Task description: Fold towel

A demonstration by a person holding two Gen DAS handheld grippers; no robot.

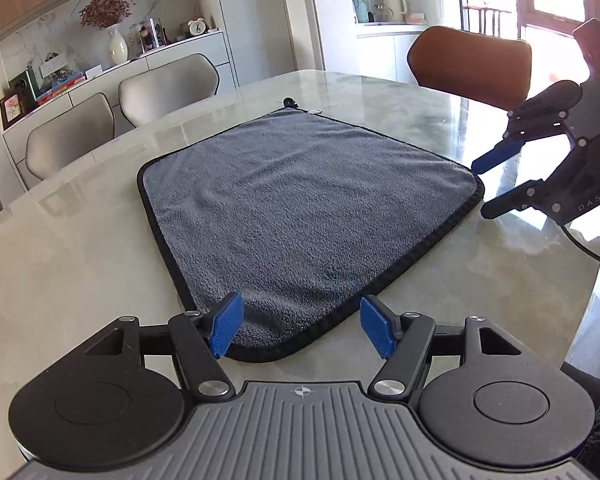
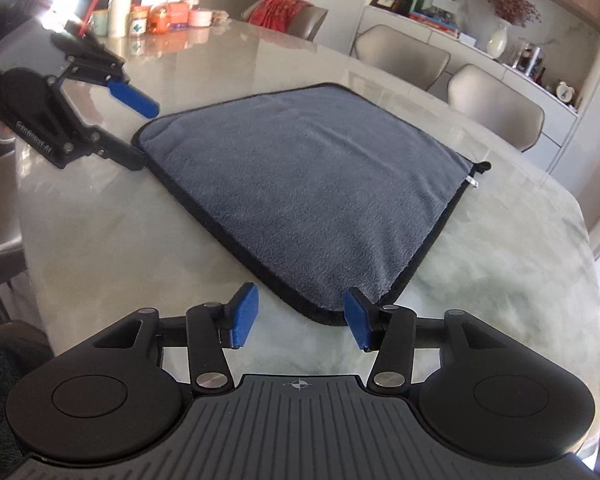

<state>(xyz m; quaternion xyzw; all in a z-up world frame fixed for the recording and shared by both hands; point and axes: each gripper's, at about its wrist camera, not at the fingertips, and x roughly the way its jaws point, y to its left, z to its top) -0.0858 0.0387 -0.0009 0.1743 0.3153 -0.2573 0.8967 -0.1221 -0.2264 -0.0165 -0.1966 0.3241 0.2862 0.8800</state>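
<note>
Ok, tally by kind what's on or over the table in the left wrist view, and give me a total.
Grey towel: 1
Tongs: 2, the left tongs and the right tongs, both open
Total: 3

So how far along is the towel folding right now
No fold is visible: the grey towel lies flat on the marble table. In hand: the left gripper and right gripper, both open, each flank a near corner. Left: gripping and folding.
</note>
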